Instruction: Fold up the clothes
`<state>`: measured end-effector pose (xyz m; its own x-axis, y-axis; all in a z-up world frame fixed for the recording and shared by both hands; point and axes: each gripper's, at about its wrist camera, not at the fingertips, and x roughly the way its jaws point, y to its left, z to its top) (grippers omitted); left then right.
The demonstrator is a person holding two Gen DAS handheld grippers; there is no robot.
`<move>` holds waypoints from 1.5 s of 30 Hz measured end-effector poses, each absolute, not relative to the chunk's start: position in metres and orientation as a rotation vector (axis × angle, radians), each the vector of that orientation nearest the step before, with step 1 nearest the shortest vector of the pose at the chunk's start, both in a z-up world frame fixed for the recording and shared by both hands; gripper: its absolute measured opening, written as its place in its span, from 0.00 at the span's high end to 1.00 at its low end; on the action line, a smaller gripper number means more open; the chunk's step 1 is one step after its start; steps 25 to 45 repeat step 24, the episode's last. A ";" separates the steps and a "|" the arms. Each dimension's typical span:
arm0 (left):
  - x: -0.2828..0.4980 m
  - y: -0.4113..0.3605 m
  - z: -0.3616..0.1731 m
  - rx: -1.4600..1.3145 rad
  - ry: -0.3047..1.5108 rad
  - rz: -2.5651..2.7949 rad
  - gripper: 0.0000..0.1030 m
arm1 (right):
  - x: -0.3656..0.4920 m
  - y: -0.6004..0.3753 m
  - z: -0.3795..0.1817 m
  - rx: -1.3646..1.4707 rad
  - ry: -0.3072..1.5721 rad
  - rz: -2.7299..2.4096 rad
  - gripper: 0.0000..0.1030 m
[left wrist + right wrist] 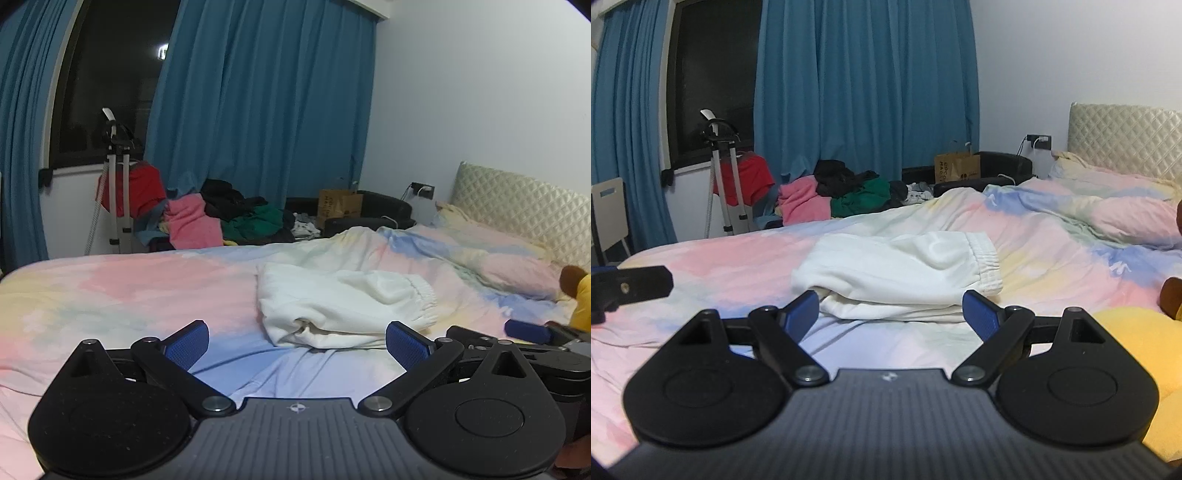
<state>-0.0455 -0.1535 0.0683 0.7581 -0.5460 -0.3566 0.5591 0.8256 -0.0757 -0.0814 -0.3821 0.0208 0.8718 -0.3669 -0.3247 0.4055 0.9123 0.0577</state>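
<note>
While both jaws stand wide and empty, the left hand-held gripper (297, 341) and right hand-held gripper (890, 314) hover just before folded white trousers (897, 273) lying on the pastel bed (720, 258).

I'm in a home bedroom: pastel tie-dye bed (701, 258), quilted cream headboard (1123, 129), blue curtains (864, 85), probably laundry heaped beyond.

light: dim, cool indoor | window (107, 85): black, small glare at 11 o'clock | focus: soft | edges: fisheye bending, dark corners
</note>
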 end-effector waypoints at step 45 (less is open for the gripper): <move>-0.050 -0.155 0.059 0.076 0.399 -0.577 0.00 | -0.086 -0.379 0.021 0.128 0.318 -0.394 0.16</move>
